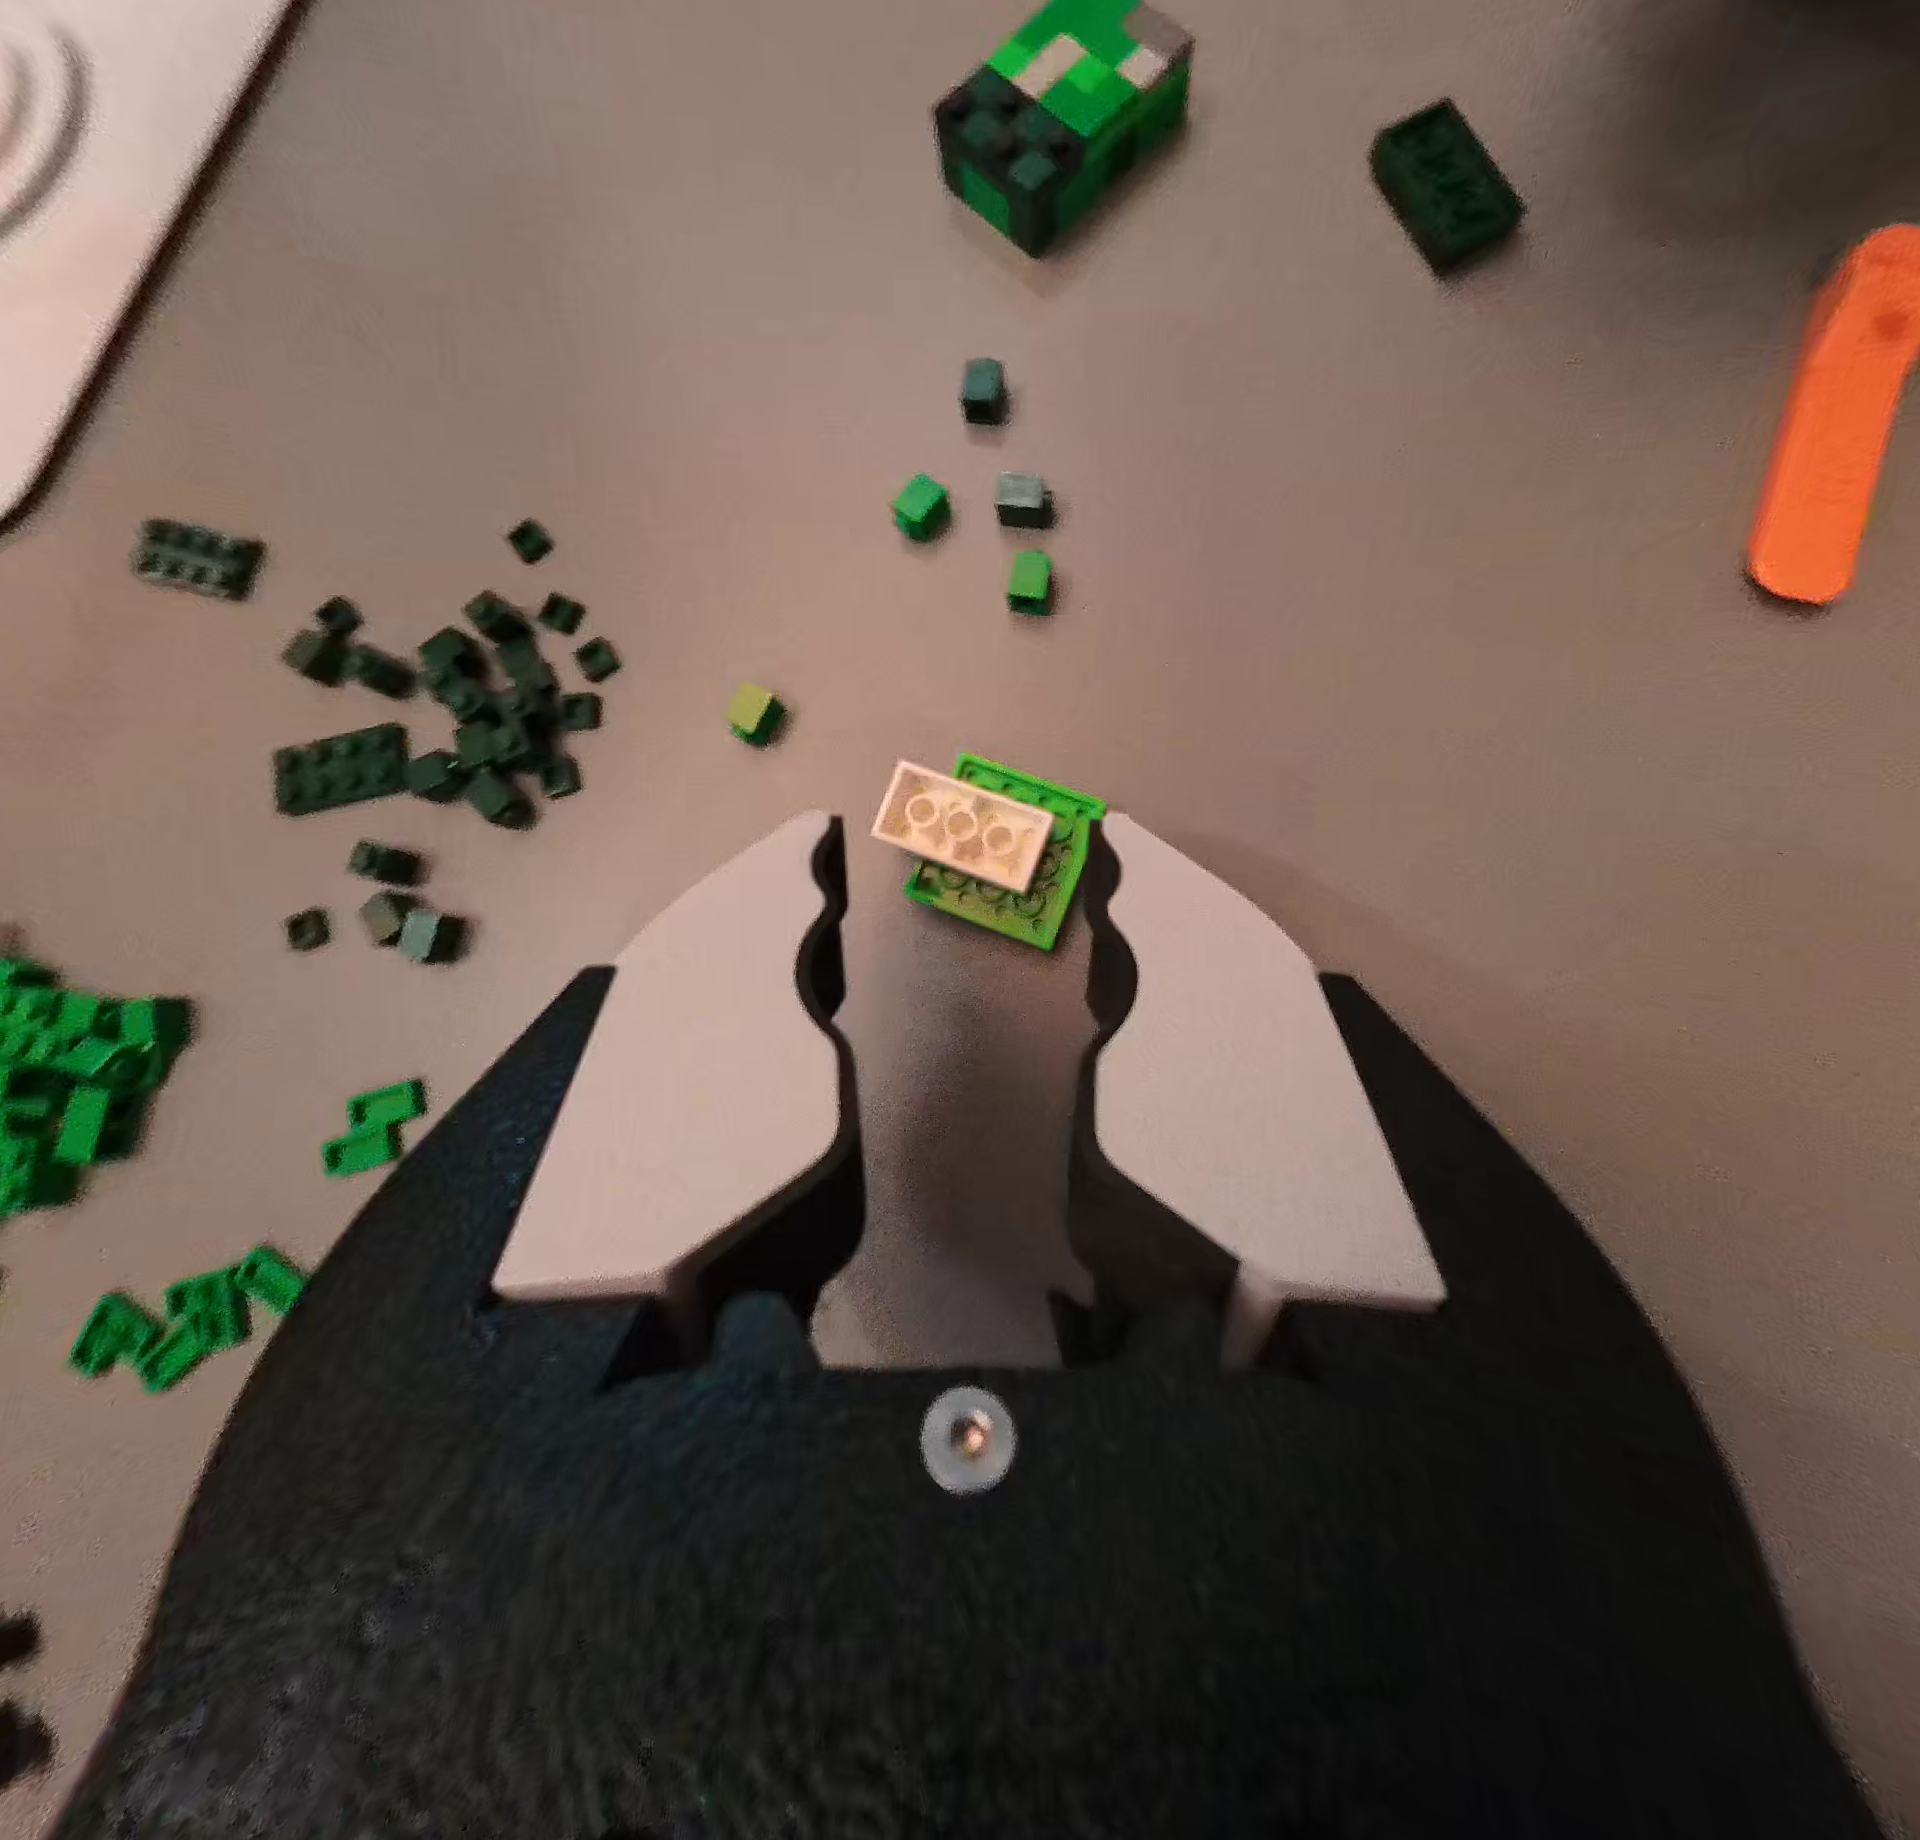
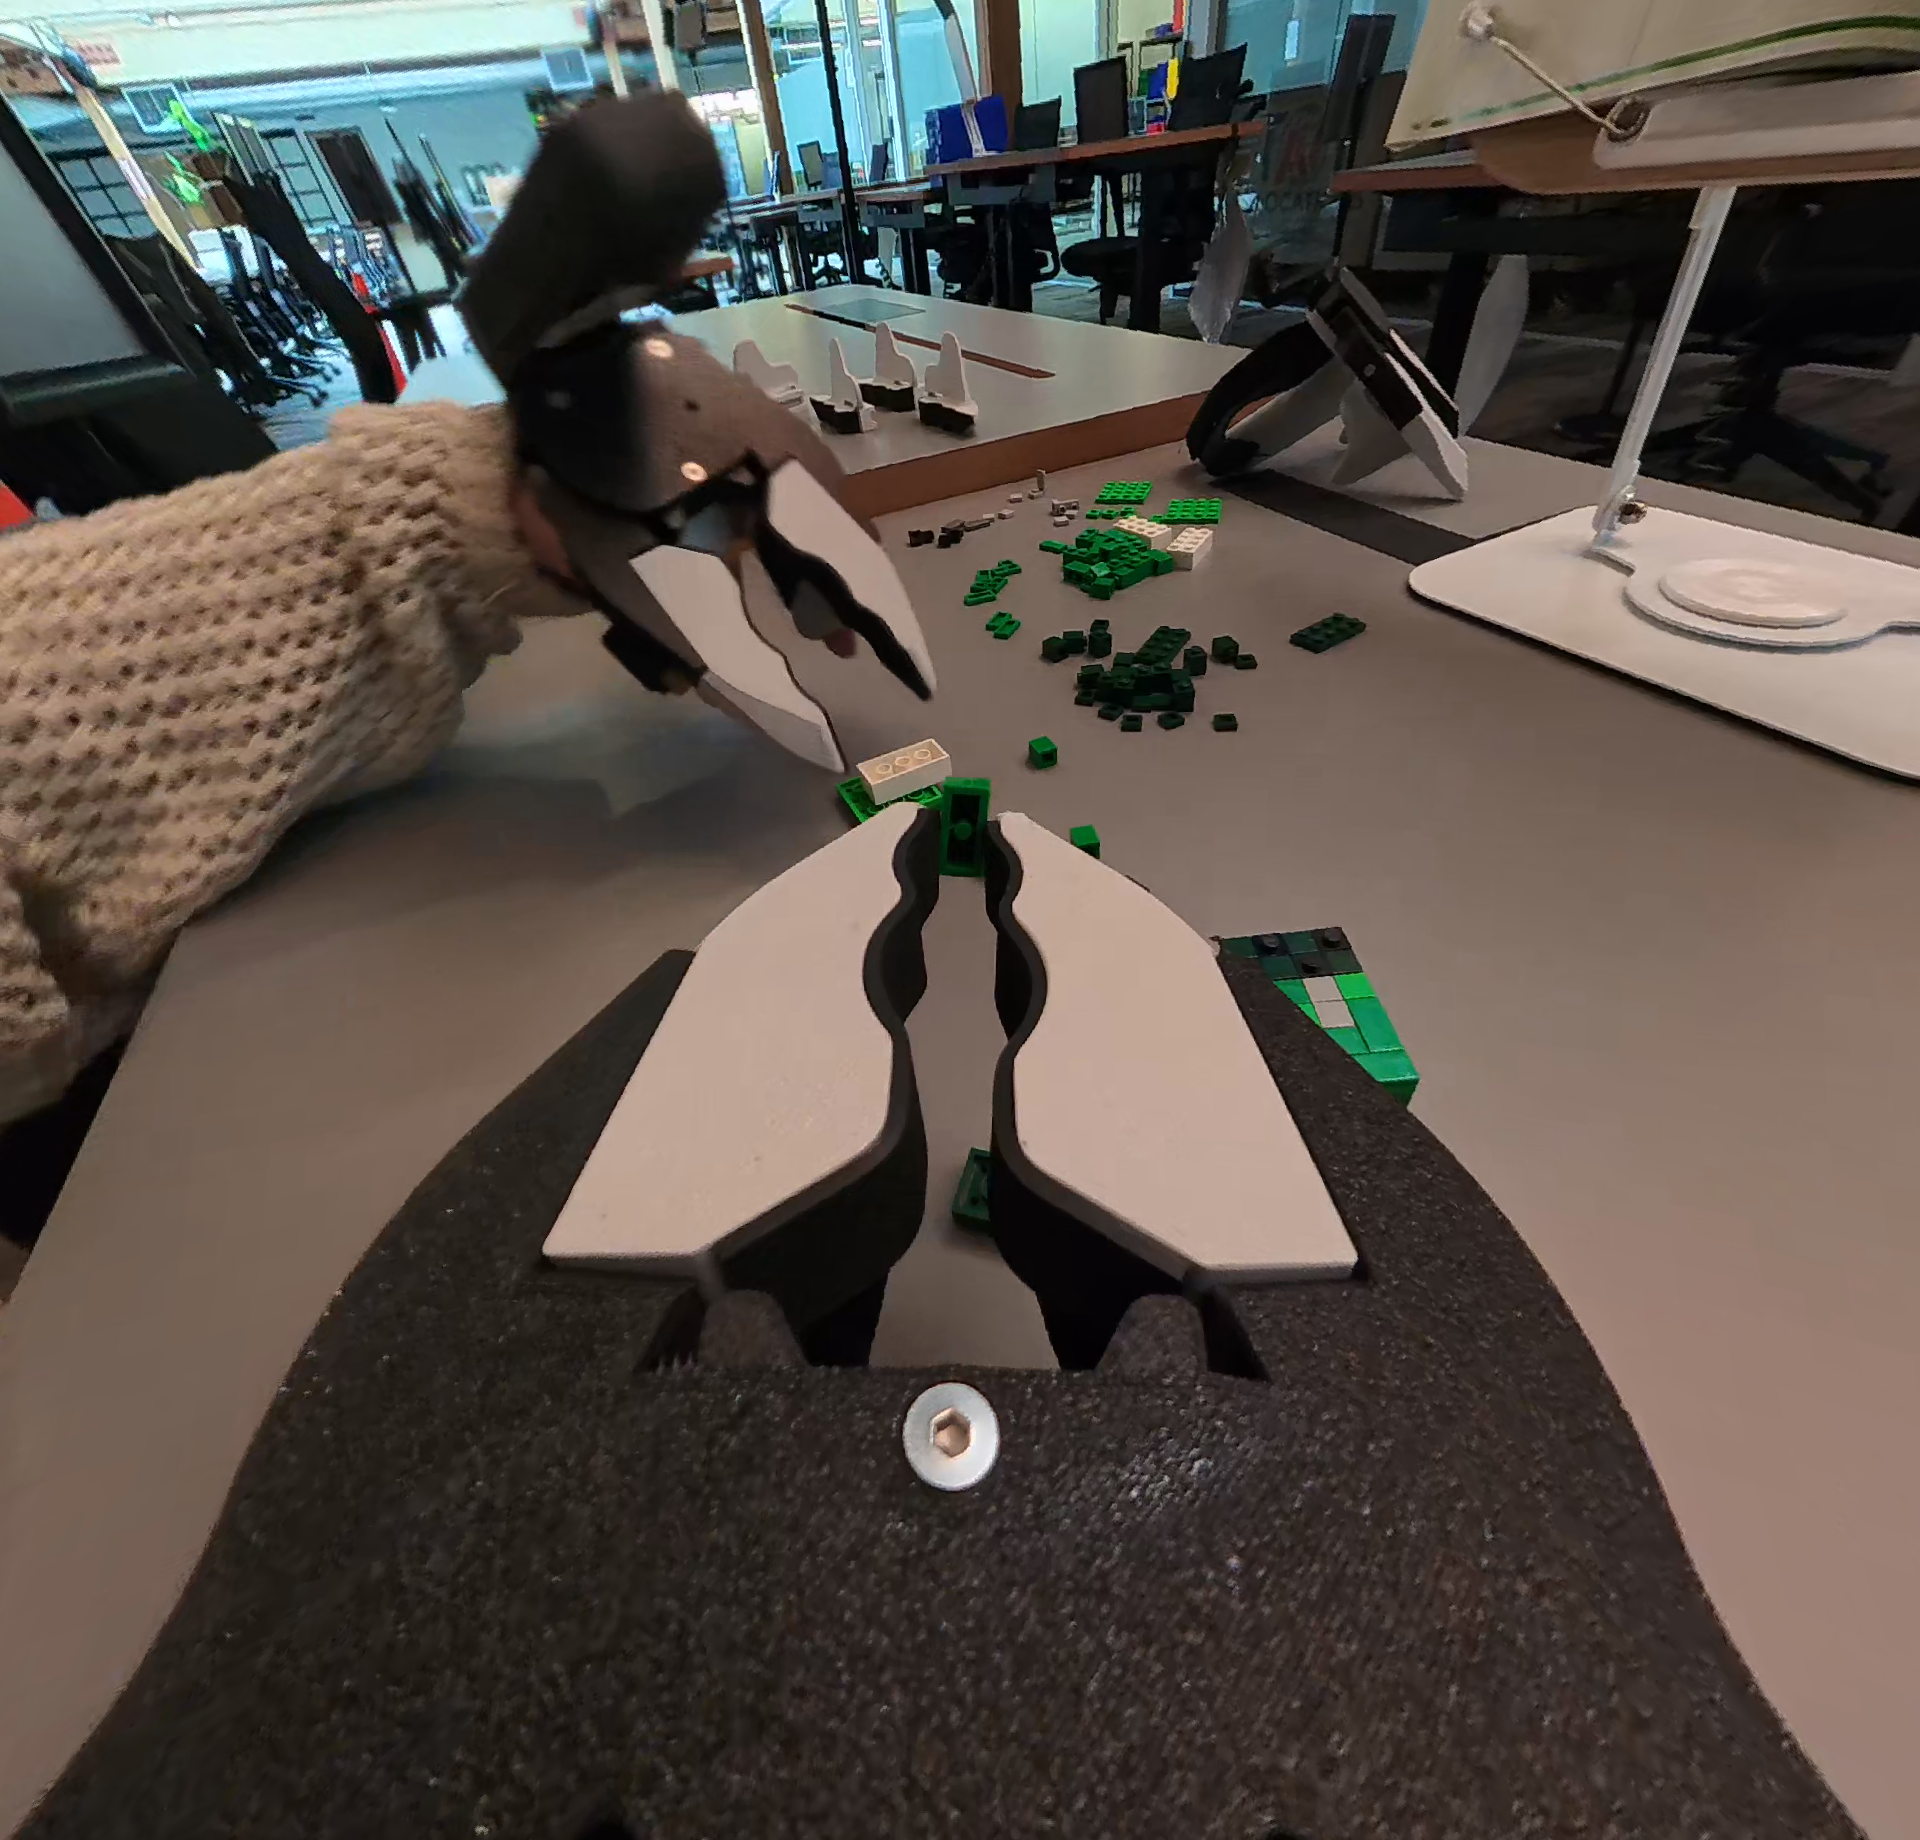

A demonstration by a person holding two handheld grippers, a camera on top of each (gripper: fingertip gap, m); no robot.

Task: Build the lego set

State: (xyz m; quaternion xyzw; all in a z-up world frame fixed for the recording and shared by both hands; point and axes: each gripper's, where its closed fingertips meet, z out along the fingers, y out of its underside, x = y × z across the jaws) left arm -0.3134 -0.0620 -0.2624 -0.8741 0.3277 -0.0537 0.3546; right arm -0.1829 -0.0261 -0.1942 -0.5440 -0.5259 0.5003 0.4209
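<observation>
A white brick (image 1: 958, 826) lies upside down on a bright green plate (image 1: 1049, 881), also upside down, on the grey table. My left gripper (image 1: 966, 840) is open, its tips on either side of this pair, just above the table. In the right wrist view the white brick (image 2: 902, 767) and the green plate (image 2: 868, 801) lie just beyond my right gripper (image 2: 964, 840), which is shut on a small green brick (image 2: 964, 826) held upright at its tips. The left gripper (image 2: 883, 720) shows there too, tilted down over the white brick. A built green and black block (image 1: 1065, 112) stands farther off.
Dark green pieces (image 1: 468, 710) and bright green pieces (image 1: 73, 1084) lie in piles at the left. Several single small bricks (image 1: 1023, 502) lie ahead. An orange tool (image 1: 1834, 419) lies at the right. A white stand base (image 2: 1704, 606) sits at the right in the right wrist view. Left tips to right tips: about 15 centimetres.
</observation>
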